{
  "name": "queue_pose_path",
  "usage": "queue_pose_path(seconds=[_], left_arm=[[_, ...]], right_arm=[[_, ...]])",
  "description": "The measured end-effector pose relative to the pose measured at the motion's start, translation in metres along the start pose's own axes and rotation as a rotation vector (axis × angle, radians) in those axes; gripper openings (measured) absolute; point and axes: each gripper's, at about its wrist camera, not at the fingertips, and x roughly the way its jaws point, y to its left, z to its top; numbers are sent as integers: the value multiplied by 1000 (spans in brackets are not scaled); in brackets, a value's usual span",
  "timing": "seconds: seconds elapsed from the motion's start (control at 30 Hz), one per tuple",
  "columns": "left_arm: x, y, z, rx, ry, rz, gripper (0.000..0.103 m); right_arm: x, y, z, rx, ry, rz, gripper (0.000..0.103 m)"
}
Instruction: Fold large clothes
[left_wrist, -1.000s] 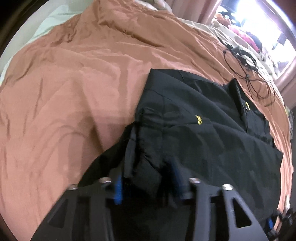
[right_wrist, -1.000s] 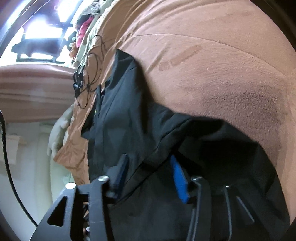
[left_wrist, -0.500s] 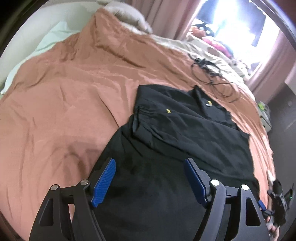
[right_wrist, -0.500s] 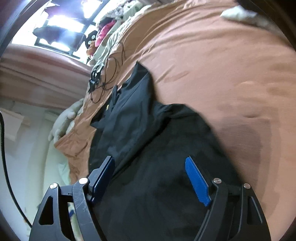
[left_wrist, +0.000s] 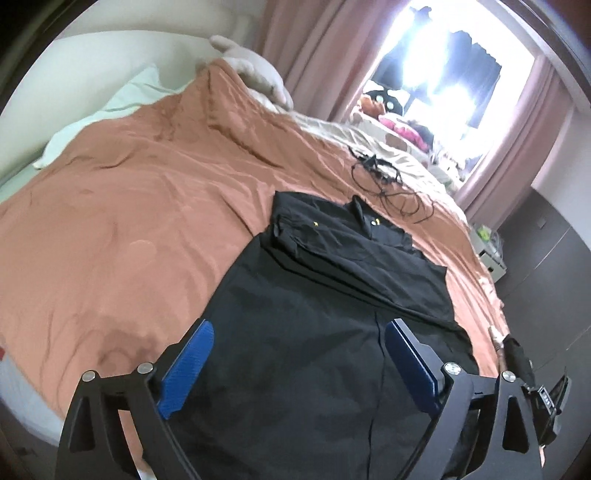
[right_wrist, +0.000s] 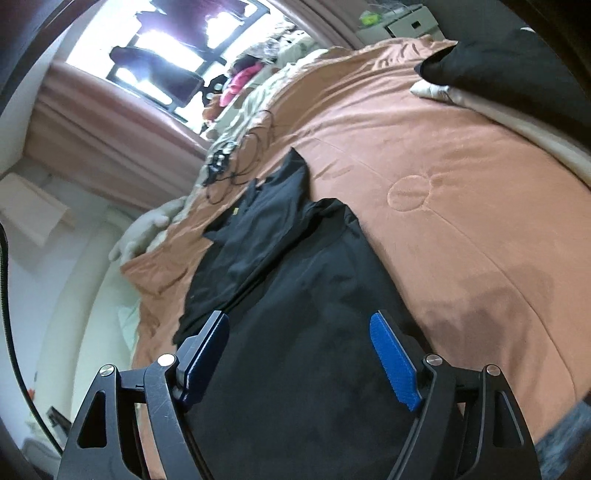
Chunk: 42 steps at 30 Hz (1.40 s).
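Both grippers wide apart over black shirt on bed, holding nothing.

Black shirt (left_wrist: 332, 332) lies flat on the rust-orange bedspread (left_wrist: 129, 229), collar end away from the cams, one sleeve folded in across the chest w/ small yellow logo showing. Left gripper (left_wrist: 295, 362): blue pads spread, only fabric seen btwn them, contact w/ it can't be told. Right gripper (right_wrist: 299, 358): same, jaws apart above the shirt's lower part. Black cable tangle (left_wrist: 384, 184) sits on bedspread just past the collar. White pillow (left_wrist: 110, 107) at far left; pink curtains (left_wrist: 317, 62) by bright window.
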Motion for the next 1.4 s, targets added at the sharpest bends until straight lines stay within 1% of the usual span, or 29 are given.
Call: queue_pose_path(seconds=[0.03, 0.2, 0.23, 0.3, 0.33, 0.5, 0.63, 0.73, 0.83, 0.97, 1.07, 1.23, 1.3, 1.37, 1.4], left_arm=[[-9, 1, -7, -6, -4, -9, 96], [-41, 7, -32, -23, -18, -32, 100], [-46, 9, -37, -27, -19, -41, 102], [-57, 11, -49, -30, -21, -46, 103], [-61, 12, -54, -32, -25, -47, 103], [-79, 20, -81, -55, -28, -69, 103], [-89, 17, -106, -24, -27, -84, 103], [-92, 18, -123, -23, -11, -101, 103], [-94, 18, -136, -10, -1, -109, 103], [-96, 24, -152, -31, 14, -124, 102], [-98, 29, -160, -29, 19, -135, 102], [-103, 40, -164, -31, 22, -130, 102], [-103, 46, -162, -49, 9, -119, 102], [-98, 52, -162, -79, 19, -121, 100], [-95, 53, -163, -86, 31, -123, 96]], right_arm=[[-11, 0, -5, -12, -14, 3, 93], [-44, -3, -24, -68, -19, 4, 95], [-49, -5, -28, -79, -18, 0, 96], [-64, -13, -37, -91, -23, -6, 99], [-72, -18, -41, -88, -29, -2, 103], [-104, -38, -60, -73, -50, 8, 103], [-126, -55, -76, -71, -57, 9, 103], [-140, -68, -82, -57, -62, 7, 103], [-157, -79, -89, -32, -76, 27, 103], [-169, -78, -99, -70, -75, -3, 103], [-175, -78, -104, -83, -71, -14, 103], [-170, -77, -101, -129, -37, -52, 103], [-168, -81, -102, -120, -35, -48, 103], [-167, -87, -106, -110, -30, -20, 103], [-166, -89, -106, -113, -24, -17, 103]])
